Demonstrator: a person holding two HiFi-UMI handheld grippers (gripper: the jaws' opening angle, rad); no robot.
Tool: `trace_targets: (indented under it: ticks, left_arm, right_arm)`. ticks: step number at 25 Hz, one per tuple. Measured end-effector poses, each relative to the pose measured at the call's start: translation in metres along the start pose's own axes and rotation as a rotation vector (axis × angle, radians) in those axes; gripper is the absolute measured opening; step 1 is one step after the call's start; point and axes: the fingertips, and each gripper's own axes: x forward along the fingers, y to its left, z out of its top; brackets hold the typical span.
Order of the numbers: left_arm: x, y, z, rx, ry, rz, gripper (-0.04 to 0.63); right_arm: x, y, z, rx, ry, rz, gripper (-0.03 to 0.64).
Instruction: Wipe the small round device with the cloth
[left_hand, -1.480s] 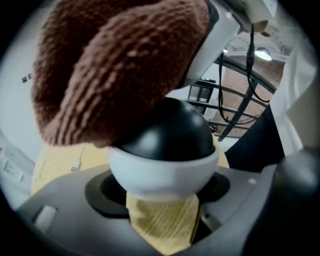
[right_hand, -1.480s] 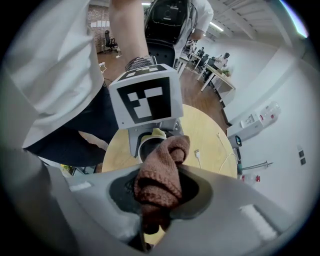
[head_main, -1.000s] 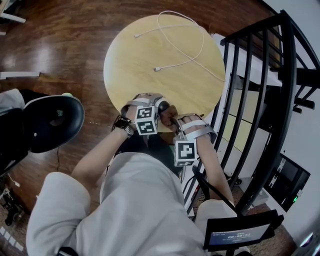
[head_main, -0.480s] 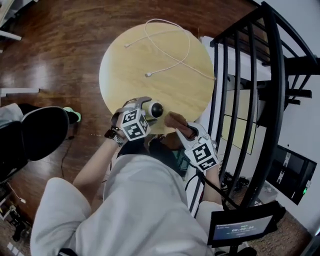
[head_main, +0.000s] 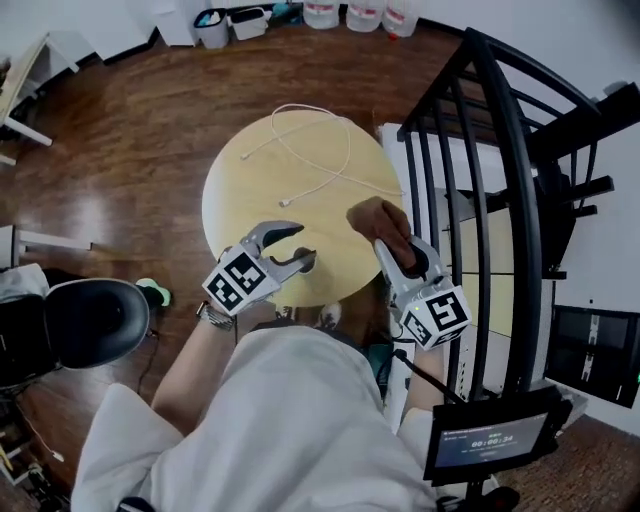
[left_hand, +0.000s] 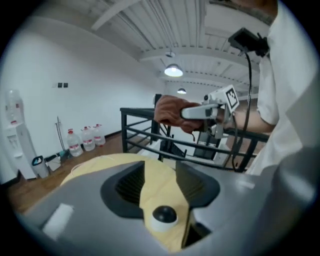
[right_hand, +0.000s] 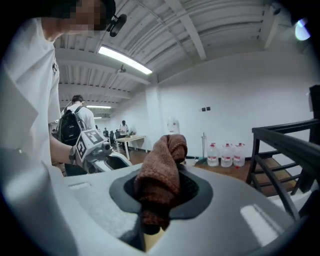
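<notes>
Left gripper (left_hand: 160, 171): jaws apart, just been closing.
Small white round device with black dome (left_hand: 164, 216) low between them, ungripped, above yellow round tabletop (left_hand: 100, 162).

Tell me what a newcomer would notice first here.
The brown cloth bunched in the right gripper's shut jaws, held over the near right of the round wooden table. Next, the left gripper: its jaws have just been closing yet stand apart, with the small round device low in the gap between them. A white cable loops across the table's far side.

cloth (right_hand: 162, 175): brown, knitted, rough | table (head_main: 250, 205): pale matt wood | floor (head_main: 130, 120): glossy wood
</notes>
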Motion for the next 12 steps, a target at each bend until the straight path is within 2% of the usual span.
trace_targets:
  ticks: [2, 4, 5, 7, 12]
  left_arm:
    - [-0.011, 0.006, 0.03, -0.004, -0.096, 0.045, 0.121]
    - [-0.028, 0.012, 0.063, -0.01, -0.219, 0.087, 0.023]
    - [-0.036, 0.014, 0.078, -0.007, -0.272, 0.098, -0.006]
    - [-0.047, 0.015, 0.101, 0.011, -0.337, 0.118, -0.006]
    - [-0.06, 0.025, 0.122, 0.018, -0.396, 0.159, -0.006]
  right_arm:
    - [-0.008, -0.009, 0.018, 0.005, -0.047, -0.046, 0.084]
    - [-0.015, -0.016, 0.036, 0.013, -0.097, -0.083, 0.084]
    - [-0.018, -0.019, 0.045, 0.012, -0.122, -0.099, 0.084]
    - [-0.023, -0.023, 0.058, 0.002, -0.159, -0.124, 0.084]
    - [-0.026, -0.027, 0.073, -0.027, -0.186, -0.166, 0.084]
